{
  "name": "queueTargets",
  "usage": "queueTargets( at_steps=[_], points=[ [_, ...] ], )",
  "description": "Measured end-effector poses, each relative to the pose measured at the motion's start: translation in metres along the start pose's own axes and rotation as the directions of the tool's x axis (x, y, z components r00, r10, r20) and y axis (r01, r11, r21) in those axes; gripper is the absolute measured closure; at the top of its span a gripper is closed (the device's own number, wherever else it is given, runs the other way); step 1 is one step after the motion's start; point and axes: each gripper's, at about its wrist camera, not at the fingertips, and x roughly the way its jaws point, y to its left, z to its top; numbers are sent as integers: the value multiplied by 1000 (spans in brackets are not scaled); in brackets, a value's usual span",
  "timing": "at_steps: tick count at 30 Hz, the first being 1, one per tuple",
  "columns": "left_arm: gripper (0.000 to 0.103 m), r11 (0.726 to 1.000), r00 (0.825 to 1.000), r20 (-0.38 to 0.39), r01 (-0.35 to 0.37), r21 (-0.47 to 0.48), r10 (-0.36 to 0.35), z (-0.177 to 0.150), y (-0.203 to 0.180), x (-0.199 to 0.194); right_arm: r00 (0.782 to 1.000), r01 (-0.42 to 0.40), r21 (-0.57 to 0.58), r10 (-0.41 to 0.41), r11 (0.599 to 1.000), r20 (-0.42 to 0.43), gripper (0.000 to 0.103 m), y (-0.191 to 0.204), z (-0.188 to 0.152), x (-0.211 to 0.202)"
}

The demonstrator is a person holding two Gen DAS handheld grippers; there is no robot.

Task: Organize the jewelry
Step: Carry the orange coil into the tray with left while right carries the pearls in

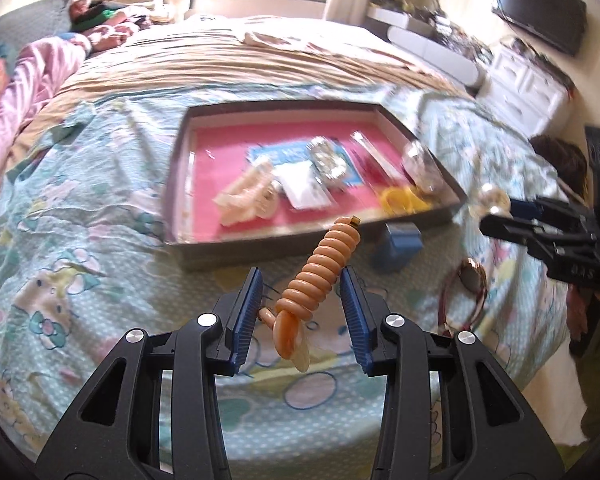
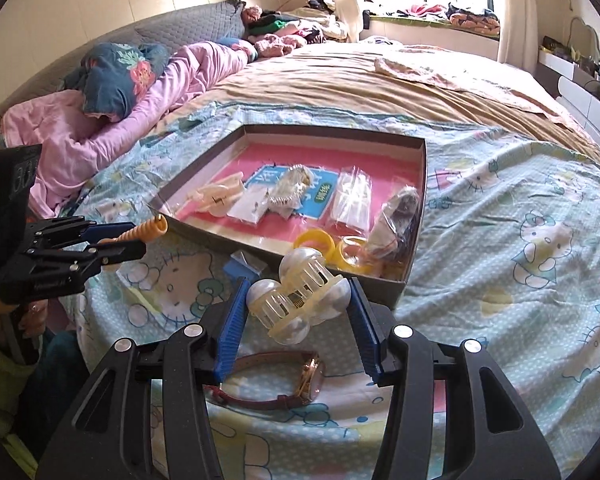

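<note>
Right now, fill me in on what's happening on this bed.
A person is sorting jewelry and hair accessories into a shallow pink-lined box on the bed. The left hand-held gripper has an orange ribbed hair clip between its fingers; the right hand-held gripper grips a clear claw clip. A wristwatch lies on the bedspread, outside the box.

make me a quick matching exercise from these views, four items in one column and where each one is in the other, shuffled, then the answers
Items:
1. orange spiral piece
2. clear hair claw clip
3. wristwatch
4. yellow rings

Places:
A. lying on the bedsheet, outside the box
B. between the left gripper's fingers
C. inside the box, near its front corner
D. between the right gripper's fingers

Pairs: 1-B, 2-D, 3-A, 4-C
</note>
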Motion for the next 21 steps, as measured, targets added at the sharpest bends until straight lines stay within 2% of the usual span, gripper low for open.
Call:
queueTargets(
  at_steps=[13, 21],
  points=[
    [71, 993, 995, 76, -53, -107, 61, 17, 36, -18, 998, -13, -25, 14, 1000, 58, 56, 19, 18, -4],
    [71, 990, 991, 105, -74, -122, 87, 27, 43, -14, 997, -2, -8, 3, 1000, 80, 56, 17, 30, 3]
  ],
)
